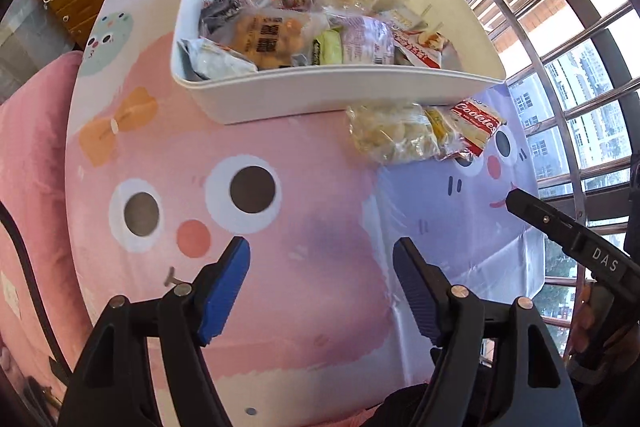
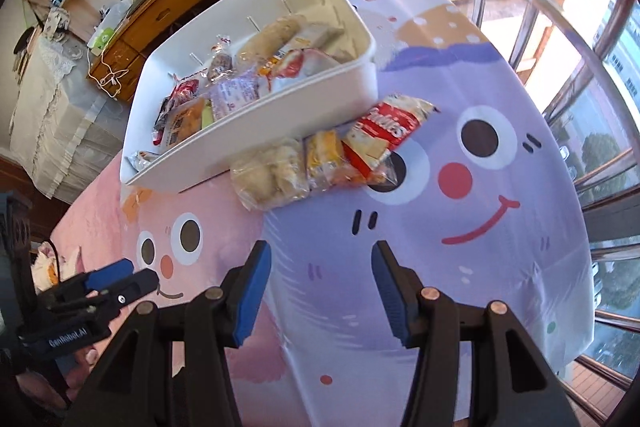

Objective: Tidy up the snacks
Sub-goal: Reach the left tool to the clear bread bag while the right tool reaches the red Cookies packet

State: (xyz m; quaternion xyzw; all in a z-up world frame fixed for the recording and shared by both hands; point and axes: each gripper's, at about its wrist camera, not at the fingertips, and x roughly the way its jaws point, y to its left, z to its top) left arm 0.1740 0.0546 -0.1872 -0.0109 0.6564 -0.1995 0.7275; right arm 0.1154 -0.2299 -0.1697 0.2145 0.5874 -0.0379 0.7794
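A: Three snack packets are lying loose on the desk [image 2: 460, 267], just beside the near wall of the white bin [image 2: 256, 131]: a clear bag of pale puffs [image 2: 268, 175], a yellow packet [image 2: 324, 157] and a red cookie packet [image 2: 384, 133]. They are overlapping one another, and the cookie packet is touching the bin's wall. The bin itself is already holding a heap of wrapped snacks.

B: What is likely going wrong from here?

A: The packets are crowding together, so tongs closing on one are probably catching the crinkly edge of its neighbour and dragging two at once, or dropping one halfway. The puff bag is looking soft and slippery, and a shallow pinch on its film is risking a slip. The bin is also sitting close behind them, so a push from the front may be shoving the packets under its flared rim, or nudging the bin across the printed cloth.

B: And the tongs?

A: The left tongs [image 1: 322, 259] are standing spread wide over the pink part of the cloth, holding nothing and touching nothing. The right tongs [image 2: 320, 263] are parted too, somewhat narrower, over the lilac part and empty. Both are pointing steeply down, well short of the packets. Each is showing at the edge of the other's view.
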